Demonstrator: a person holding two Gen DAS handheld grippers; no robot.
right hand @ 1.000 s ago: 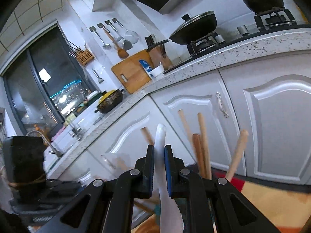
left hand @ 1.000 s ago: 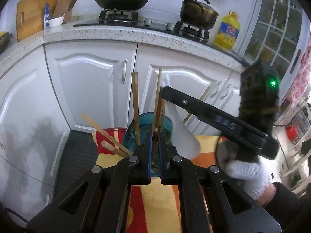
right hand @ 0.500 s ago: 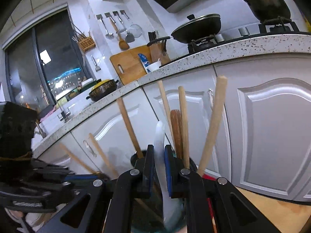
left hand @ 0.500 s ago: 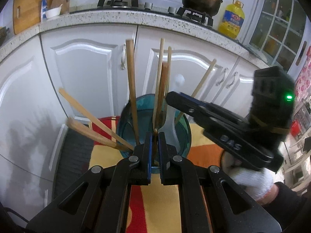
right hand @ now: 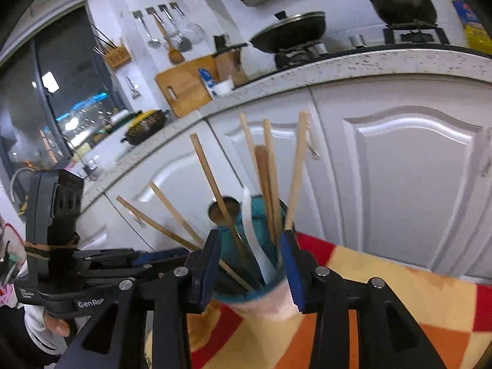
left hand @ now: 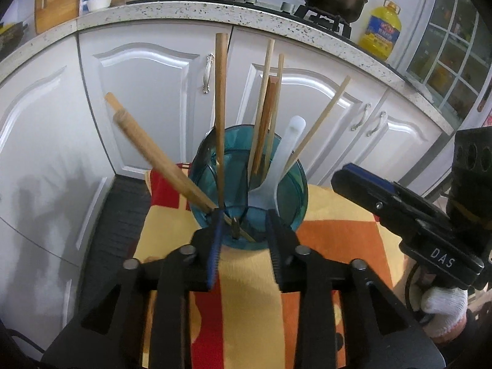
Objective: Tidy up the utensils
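Note:
A teal glass holder [left hand: 286,190] stands on a patterned cloth and holds several wooden utensils and a white plastic spoon [left hand: 284,156]. My left gripper [left hand: 246,236] is open and empty, just in front of the holder's near rim. My right gripper [right hand: 250,255] is open and empty, its jaws on either side of the holder [right hand: 261,215] with the white spoon [right hand: 252,230] standing inside. In the left wrist view the right gripper [left hand: 363,184] sits to the right of the holder.
The red, yellow and orange cloth [left hand: 332,236] covers the small table. White cabinet doors [left hand: 147,98] stand close behind, under a speckled counter [left hand: 215,12] with a stove, pots and an oil bottle [left hand: 381,30]. A dark floor mat [left hand: 120,215] lies at the left.
Both grippers have opened. The right gripper let go of the white spoon into the holder and drew back; the left gripper released the wooden utensil it held.

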